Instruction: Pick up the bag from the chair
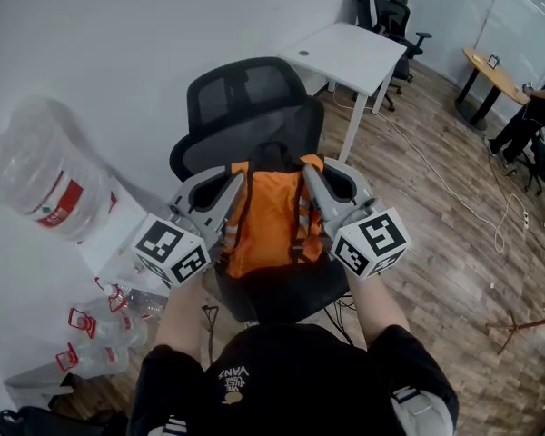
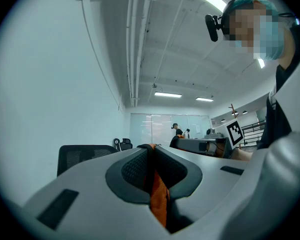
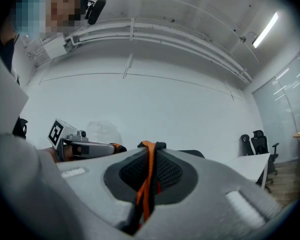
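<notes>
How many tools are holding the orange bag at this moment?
2. The left tool grips the orange bag at its upper left, the right tool at its upper right; no others show.

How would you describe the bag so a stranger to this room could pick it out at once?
Find the black mesh office chair by the white wall. In front of its backrest is the bag, pinched on either side by the left gripper and the right gripper. It is the only bright orange thing there.
</notes>
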`<state>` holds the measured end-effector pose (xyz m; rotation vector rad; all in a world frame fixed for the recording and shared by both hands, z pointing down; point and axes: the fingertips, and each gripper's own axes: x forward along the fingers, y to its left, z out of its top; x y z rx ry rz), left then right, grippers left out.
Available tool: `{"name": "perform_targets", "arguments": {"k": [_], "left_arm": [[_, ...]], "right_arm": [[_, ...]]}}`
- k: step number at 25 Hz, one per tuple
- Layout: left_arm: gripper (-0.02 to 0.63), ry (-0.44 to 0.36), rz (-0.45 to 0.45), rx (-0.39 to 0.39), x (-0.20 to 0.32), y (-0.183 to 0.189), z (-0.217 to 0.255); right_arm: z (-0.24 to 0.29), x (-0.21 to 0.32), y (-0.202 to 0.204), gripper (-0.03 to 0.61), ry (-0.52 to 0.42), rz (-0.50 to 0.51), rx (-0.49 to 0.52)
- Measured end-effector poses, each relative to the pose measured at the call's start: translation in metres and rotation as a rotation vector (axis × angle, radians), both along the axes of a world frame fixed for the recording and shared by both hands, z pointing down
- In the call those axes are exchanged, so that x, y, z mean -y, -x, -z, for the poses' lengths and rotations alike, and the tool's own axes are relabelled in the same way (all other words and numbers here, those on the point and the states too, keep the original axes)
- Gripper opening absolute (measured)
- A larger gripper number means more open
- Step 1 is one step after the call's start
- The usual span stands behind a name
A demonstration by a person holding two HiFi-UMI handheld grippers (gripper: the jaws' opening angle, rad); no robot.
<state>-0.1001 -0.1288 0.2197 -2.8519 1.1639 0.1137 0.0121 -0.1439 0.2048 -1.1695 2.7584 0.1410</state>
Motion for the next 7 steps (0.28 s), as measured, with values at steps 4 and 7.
{"name": "perform_targets", "arguments": {"k": [4, 7], "left_arm": [[0.049, 0.006, 0.001, -0.011, 0.0019, 0.0000, -0.0018], [0.049, 0.014, 0.006, -0.013, 0.0006, -0.0019, -0.0061]], "right_arm": [[-0.0027, 0.0020, -0.0001, 0.011, 0.001, 0.000, -0.002], [-0.0077, 0.0003, -0.0016, 0.011, 0.005, 0.001, -0.007]]}}
